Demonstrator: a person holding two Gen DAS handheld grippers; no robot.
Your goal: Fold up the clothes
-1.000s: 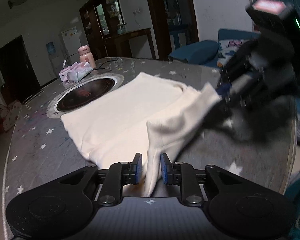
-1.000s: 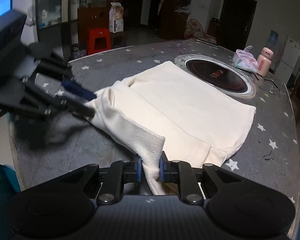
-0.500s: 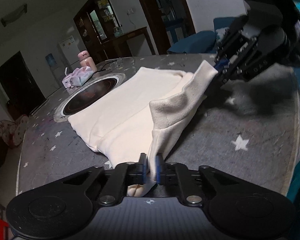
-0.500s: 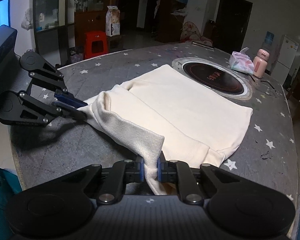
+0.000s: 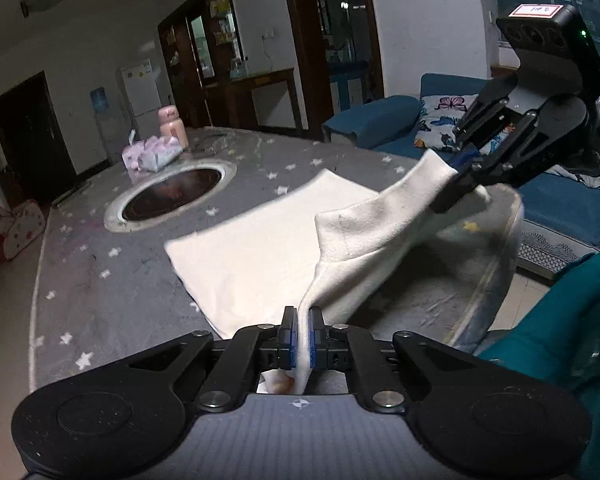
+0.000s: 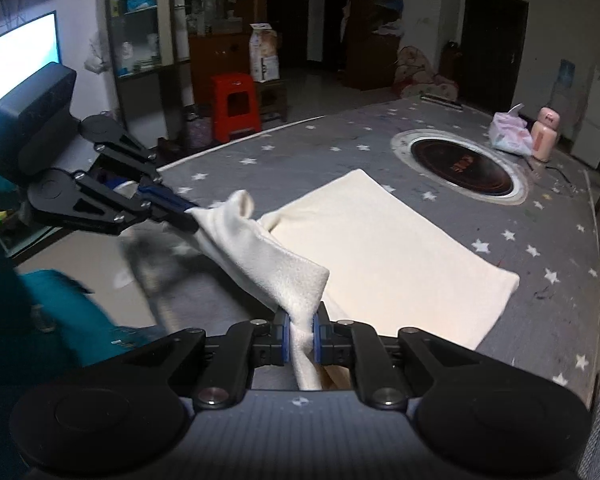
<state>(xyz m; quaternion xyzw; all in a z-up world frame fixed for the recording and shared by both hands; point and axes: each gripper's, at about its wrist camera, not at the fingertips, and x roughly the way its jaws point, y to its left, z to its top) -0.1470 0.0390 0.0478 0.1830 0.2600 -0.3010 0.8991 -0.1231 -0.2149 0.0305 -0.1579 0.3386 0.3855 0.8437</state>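
A cream garment [image 5: 260, 248] is lying mostly flat on the grey star-patterned surface [image 5: 100, 280], with its near edge being lifted clear of the surface into a raised band [image 6: 276, 264] stretched between the two grippers. The left gripper [image 5: 302, 334] is pinching one end of that lifted edge, its fingers closed tightly on the fabric. The right gripper [image 6: 301, 338] is clamping the other end in the same narrow way, cloth bunching between its pads. Beyond the garment, a round dark cooktop [image 6: 462, 168] is sitting inset in the surface, well apart from the fabric. Past it, a pink bottle [image 6: 545, 139] is standing upright just beside a pale tissue pack [image 6: 509, 136]. A red stool [image 6: 236, 106] is standing on the floor behind the surface.
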